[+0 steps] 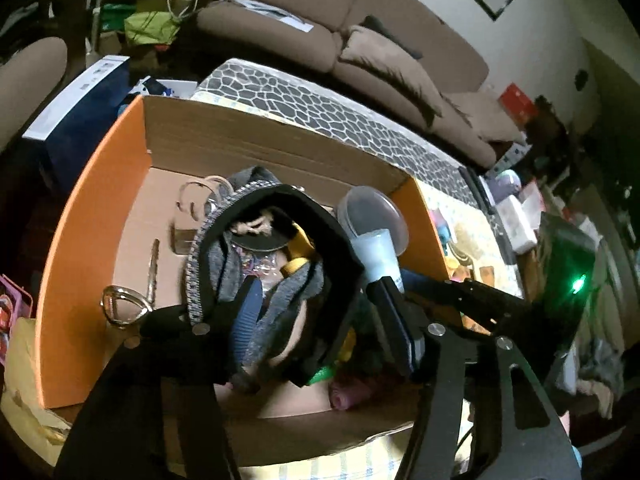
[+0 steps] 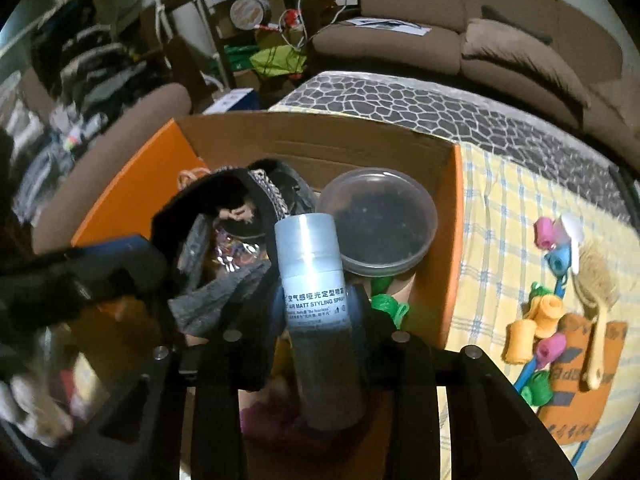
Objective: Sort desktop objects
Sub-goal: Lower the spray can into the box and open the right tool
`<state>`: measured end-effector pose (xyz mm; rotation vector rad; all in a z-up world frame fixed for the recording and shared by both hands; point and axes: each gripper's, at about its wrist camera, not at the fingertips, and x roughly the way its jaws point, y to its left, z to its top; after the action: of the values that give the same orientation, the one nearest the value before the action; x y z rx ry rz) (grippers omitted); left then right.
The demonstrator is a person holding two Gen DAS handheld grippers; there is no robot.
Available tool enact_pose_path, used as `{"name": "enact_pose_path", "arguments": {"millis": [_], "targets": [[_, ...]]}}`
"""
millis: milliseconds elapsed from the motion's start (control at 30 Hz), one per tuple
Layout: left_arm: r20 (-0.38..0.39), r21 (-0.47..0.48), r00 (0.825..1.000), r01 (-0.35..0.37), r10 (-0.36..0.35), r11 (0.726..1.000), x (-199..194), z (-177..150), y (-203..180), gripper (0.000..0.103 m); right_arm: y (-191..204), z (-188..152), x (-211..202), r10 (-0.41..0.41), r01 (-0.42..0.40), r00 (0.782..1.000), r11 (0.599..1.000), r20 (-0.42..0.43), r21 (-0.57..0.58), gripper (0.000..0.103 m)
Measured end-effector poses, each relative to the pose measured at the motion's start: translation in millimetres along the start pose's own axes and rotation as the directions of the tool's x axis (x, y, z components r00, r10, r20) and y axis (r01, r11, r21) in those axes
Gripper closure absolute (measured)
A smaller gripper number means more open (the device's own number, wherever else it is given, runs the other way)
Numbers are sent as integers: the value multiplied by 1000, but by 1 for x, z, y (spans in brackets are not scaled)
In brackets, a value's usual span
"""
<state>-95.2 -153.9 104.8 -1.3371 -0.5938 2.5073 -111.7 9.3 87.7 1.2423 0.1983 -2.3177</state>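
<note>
Here the right hand-held gripper is clamped on a styling spray can, upright between its 2 fingers, just above the near right part of the cardboard box. The box has orange side walls and sits on a surface covered by a yellow checked cloth. Directly beyond the can, inside the box at its far right corner, lies a round clear plastic container; it stands close behind the can's cap.

The left hand-held gripper hangs over the middle of the box with its jaws apart. Between them sits a black headband arching over a grey garment, but whether the pads press on either one cannot be told. A yellow item shows under the band. To the left, on the box floor, lie metal scissors and a clear tag with a loop. Green and pink hair rollers lie in the near part of the box.

Outside the box, on the cloth to the right, are more hair rollers in pink, yellow, blue and green, beside a wooden brush resting on an orange bag. A brown sofa stands at the far side.
</note>
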Motion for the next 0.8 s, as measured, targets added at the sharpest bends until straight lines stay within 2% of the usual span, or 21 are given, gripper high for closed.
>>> {"name": "enact_pose_path", "arguments": {"millis": [100,233,300,367,500,567,600,700,767,800], "targets": [[0,0,1000,6,-6,1000,0,0,0,47,11,-1,9,-72,71,997,994,-19,-80,67],[2,1,1000,21,-21,1000,-2,-1,0,47,25,-4,21,-179,169,983,969,-41,-177,66],[1,-1,1000,26,-26,1000,-2,0,0,47,23,-4,23,-189,179,981,967,-41,-179,69],[0,-5,1000,32,-32,999,-2,-1,1,47,17,-4,22,-166,159,985,975,-37,-153,69],[2,-8,998,64,-64,998,-3,-1,0,47,-5,2,10,-36,36,999,999,-3,-5,69],[5,9,996,87,-87,996,-4,-1,-3,43,-17,4,2,38,-40,999,997,27,68,69],[3,22,995,102,-103,995,-4,-1,-6,42,-28,5,-2,97,-103,994,986,50,129,69],[2,78,991,132,-133,988,-6,-3,-17,36,-45,9,-13,203,-225,972,948,116,224,69],[17,142,993,113,-117,983,-6,-5,-28,35,-50,12,-18,267,-301,951,916,156,266,69],[34,197,995,81,-89,977,-6,-6,-35,35,-53,13,-21,303,-344,936,895,179,284,69]]}}
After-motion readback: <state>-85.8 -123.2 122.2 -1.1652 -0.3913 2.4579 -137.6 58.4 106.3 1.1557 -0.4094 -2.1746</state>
